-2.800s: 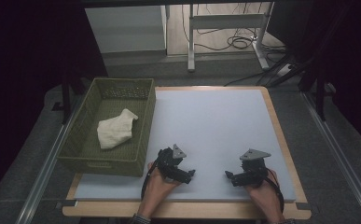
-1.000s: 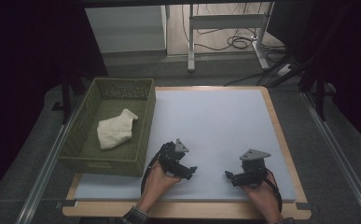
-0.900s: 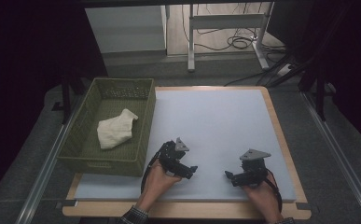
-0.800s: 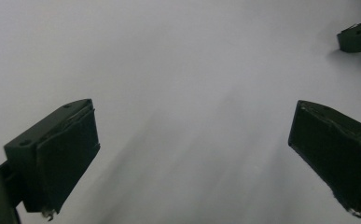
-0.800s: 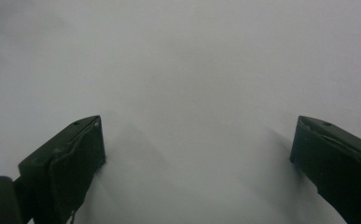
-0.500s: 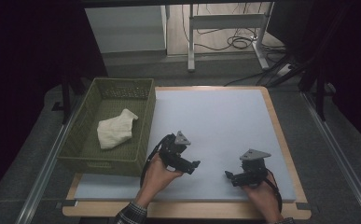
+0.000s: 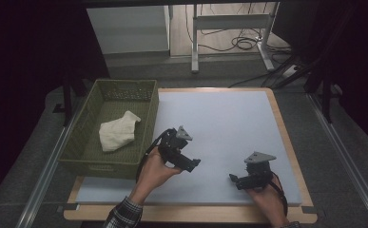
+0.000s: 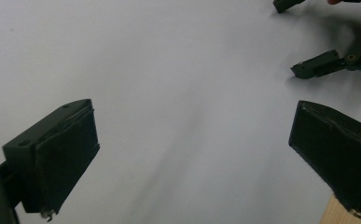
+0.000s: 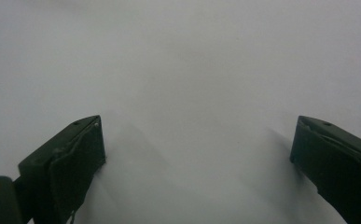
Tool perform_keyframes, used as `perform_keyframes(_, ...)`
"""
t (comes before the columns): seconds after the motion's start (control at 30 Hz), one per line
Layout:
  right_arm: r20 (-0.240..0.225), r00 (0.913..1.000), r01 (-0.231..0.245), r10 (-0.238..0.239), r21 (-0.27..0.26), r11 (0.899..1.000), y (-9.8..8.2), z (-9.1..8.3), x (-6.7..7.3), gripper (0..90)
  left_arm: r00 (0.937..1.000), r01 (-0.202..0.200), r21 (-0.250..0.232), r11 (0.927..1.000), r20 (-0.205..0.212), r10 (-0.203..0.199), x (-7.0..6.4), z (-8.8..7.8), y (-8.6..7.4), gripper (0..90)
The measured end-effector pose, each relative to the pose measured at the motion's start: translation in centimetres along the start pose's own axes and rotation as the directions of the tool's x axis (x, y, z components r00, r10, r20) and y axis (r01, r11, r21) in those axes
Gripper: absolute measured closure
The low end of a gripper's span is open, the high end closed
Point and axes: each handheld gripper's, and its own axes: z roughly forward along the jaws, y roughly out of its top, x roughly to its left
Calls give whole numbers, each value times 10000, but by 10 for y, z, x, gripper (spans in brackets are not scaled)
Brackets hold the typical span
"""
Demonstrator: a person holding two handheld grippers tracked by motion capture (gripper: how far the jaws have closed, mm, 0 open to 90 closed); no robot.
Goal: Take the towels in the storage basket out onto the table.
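Observation:
My left gripper hangs a little above the white table top, just right of a green basket. In the left gripper view its jaws stand wide open with only bare table between them. Near the front right, my right gripper rests low on the table and points left. It is open too, and the right gripper view has nothing between its fingertips. A crumpled white cloth lies inside the basket. The right gripper's jaws also appear at the top right of the left gripper view.
The basket stands along the table's left edge, its near right corner close to my left hand. A wooden rim borders the table. Beyond the far edge are a metal stand and cables on the floor.
My left gripper has risen off the table and moved a little forward and right. The right gripper and the cloth have stayed where they were.

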Motion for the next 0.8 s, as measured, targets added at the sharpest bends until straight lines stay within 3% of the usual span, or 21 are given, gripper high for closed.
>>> perform_keyframes(0.23,14,10000,24,-24,-17,10000,0,0,0,31,9997,213,166,9996,-103,-211,12,-8,3,19)
perform_keyframes(0.27,19,10000,22,-22,-19,10000,0,0,0,31,9995,305,177,9994,-98,-303,20,-10,2,19)
perform_keyframes(0.8,13,10000,26,-26,-45,10000,0,0,0,31,9968,702,57,9975,-383,-699,67,-39,5,29)
